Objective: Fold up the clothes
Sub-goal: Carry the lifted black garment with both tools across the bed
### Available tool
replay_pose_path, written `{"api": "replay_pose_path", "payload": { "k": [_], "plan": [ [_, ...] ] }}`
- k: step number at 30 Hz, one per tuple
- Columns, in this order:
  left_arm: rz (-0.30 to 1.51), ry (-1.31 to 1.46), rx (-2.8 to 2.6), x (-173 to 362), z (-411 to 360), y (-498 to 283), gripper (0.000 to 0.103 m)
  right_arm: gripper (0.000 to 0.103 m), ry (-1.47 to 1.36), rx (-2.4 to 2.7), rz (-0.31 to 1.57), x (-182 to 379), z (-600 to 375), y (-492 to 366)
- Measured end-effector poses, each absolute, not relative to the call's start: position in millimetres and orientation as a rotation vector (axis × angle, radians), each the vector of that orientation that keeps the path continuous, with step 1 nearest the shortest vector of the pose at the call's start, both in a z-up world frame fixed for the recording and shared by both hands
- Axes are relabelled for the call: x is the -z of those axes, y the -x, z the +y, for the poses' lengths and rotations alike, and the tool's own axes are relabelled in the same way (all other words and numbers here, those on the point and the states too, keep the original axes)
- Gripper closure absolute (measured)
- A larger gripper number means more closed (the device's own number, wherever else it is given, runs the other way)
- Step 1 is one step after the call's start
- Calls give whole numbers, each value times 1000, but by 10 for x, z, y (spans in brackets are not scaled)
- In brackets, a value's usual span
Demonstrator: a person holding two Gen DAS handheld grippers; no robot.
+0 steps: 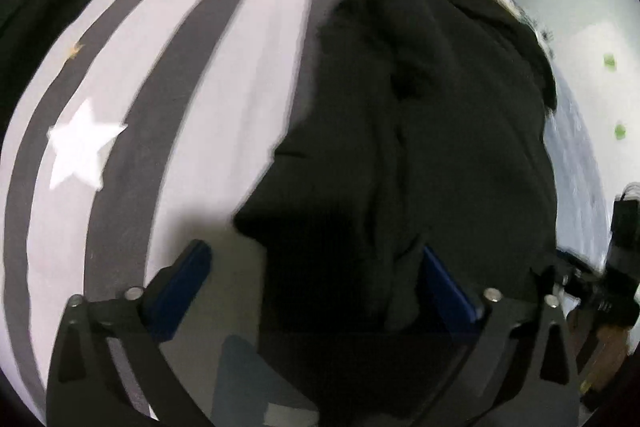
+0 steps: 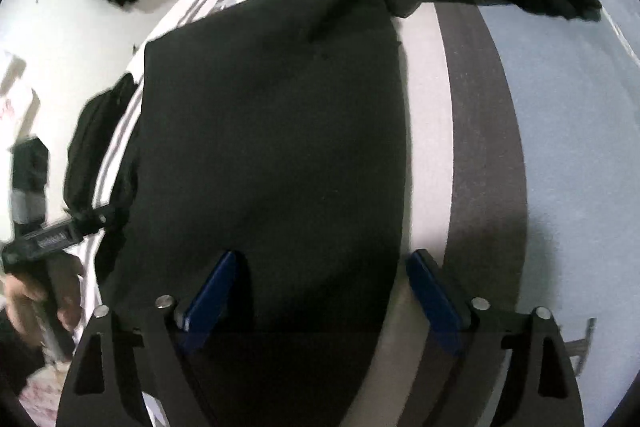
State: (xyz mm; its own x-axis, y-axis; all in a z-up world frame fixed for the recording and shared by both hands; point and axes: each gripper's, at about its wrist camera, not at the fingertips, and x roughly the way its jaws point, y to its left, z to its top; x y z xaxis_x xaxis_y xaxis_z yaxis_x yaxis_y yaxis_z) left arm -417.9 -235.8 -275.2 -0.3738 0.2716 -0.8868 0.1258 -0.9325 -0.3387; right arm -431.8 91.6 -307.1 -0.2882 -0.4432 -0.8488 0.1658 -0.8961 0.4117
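One black garment point(image 2: 272, 131) lies on the striped sheet point(image 1: 168, 75), its near edge between the spread fingers of both the left gripper point(image 1: 316, 279) and right gripper point(image 2: 320, 287), folds lost in blur.

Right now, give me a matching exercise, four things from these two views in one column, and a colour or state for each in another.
Things:
1. garment
2. star
3. left gripper
4. bedcover

Descriptions:
A. striped grey and pale
B. black, spread on the bed
C. white
D. open, blue pads either side of cloth

Pairs: 1-B, 2-C, 3-D, 4-A
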Motion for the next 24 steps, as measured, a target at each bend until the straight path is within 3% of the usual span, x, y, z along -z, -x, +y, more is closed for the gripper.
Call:
{"api": "replay_pose_path", "payload": {
  "k": [3,10,14,16,17,18,22,24],
  "plan": [
    [-668,1659,-2412,2786,-2364,4115,2,9,-1541,2200,-431,3091,952,4297],
    [-579,1543,-2353,2817,-1976,4213,2,9,-1491,2174,-517,3146,904,4331],
    [-810,1495,-2326,2880,-2170,4330,2,8,-1484,2165,-594,3181,909,4389],
    [-737,1477,-2292,2864,-2113,4371,4,8,-1485,2159,-625,3181,920,4401],
    [-685,1467,-2277,2854,-2082,4382,22,9,-1484,2160,-616,3186,877,4397],
    [-636,1465,-2261,2850,-2049,4387,59,10,-1480,2163,-600,3173,808,4374],
    [-496,1478,-2229,2848,-1898,4440,70,21,-1461,2196,-509,3158,613,4341],
    [-478,1471,-2226,2831,-1887,4445,76,41,-1468,2238,-460,3170,580,4327]
  ]
}}
